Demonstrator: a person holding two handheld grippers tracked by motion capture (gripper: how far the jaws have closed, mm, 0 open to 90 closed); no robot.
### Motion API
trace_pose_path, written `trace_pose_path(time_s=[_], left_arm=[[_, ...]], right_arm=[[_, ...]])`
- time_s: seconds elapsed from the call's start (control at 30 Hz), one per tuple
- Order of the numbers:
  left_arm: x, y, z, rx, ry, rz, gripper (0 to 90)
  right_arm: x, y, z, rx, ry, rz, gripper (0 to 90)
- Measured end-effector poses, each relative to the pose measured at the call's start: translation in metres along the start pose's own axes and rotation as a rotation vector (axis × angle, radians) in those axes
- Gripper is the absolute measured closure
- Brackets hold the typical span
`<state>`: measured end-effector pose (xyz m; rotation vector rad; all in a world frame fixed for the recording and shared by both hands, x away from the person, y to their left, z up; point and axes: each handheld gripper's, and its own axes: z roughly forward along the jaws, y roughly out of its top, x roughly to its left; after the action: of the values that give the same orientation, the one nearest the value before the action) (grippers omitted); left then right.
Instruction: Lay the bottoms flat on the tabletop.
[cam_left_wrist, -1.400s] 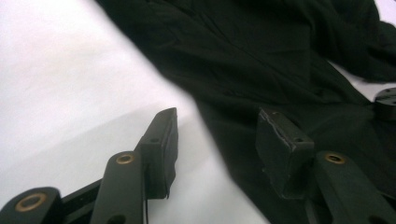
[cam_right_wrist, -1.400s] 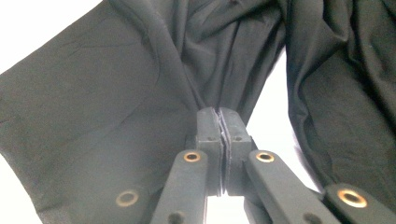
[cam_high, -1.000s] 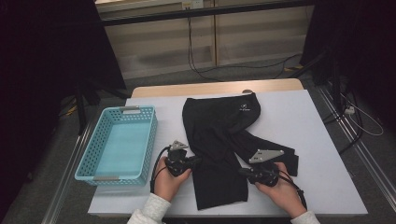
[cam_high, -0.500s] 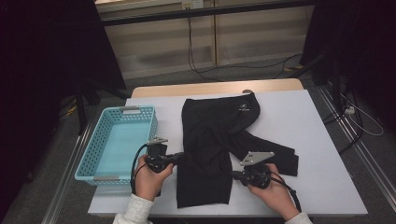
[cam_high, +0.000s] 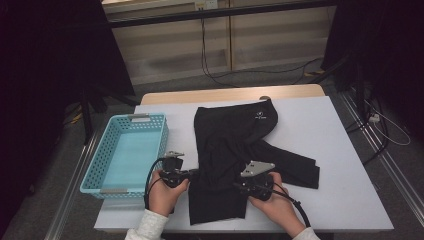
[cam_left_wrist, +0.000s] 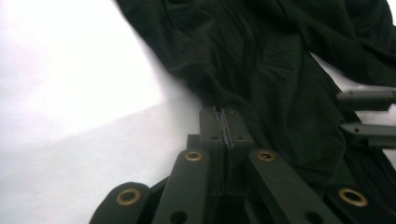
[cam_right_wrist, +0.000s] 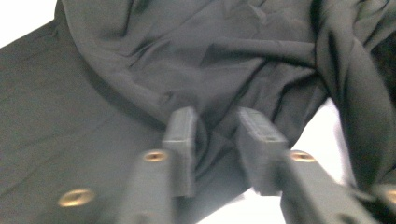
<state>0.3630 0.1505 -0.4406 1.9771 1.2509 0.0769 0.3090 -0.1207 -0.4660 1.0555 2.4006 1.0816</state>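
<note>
White tabletop (cam_high: 340, 150), bare on its right half; a strip of tan wood edge (cam_high: 230, 94) shows along the far side. Light-blue plastic basket (cam_high: 97, 165) with lattice walls sits at the table's left edge, long side running front to back, nothing inside, grey handle plates at both short ends. Behind the table: pale wall panels (cam_high: 165, 50) under a dark horizontal rail (cam_high: 220, 14), black cables (cam_high: 205, 55) hang down from a socket and trail over the grey floor (cam_high: 250, 80). Dark curtains (cam_high: 50, 75) both sides. More cables (cam_high: 380, 125) on the floor at right, next to a metal rail (cam_high: 395, 175).
</note>
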Motion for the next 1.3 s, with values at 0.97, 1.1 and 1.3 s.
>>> trace_pose_path(time_s=[0.97, 1.1, 1.3], left_arm=[[0.020, 0.032, 0.039, -0.094, 0.115, 0.085, 44.0], [0.024, 0.037, 0.046, -0.090, 0.131, 0.103, 40.8], [0.028, 0.039, 0.056, -0.082, 0.121, 0.086, 47.5]], right_arm=[[-0.039, -0.023, -0.031, 0.038, 0.010, 0.102, 87.5], [-0.038, -0.022, -0.031, 0.039, 0.010, 0.094, 87.6], [-0.037, -0.023, -0.030, 0.034, 0.014, 0.084, 87.3]])
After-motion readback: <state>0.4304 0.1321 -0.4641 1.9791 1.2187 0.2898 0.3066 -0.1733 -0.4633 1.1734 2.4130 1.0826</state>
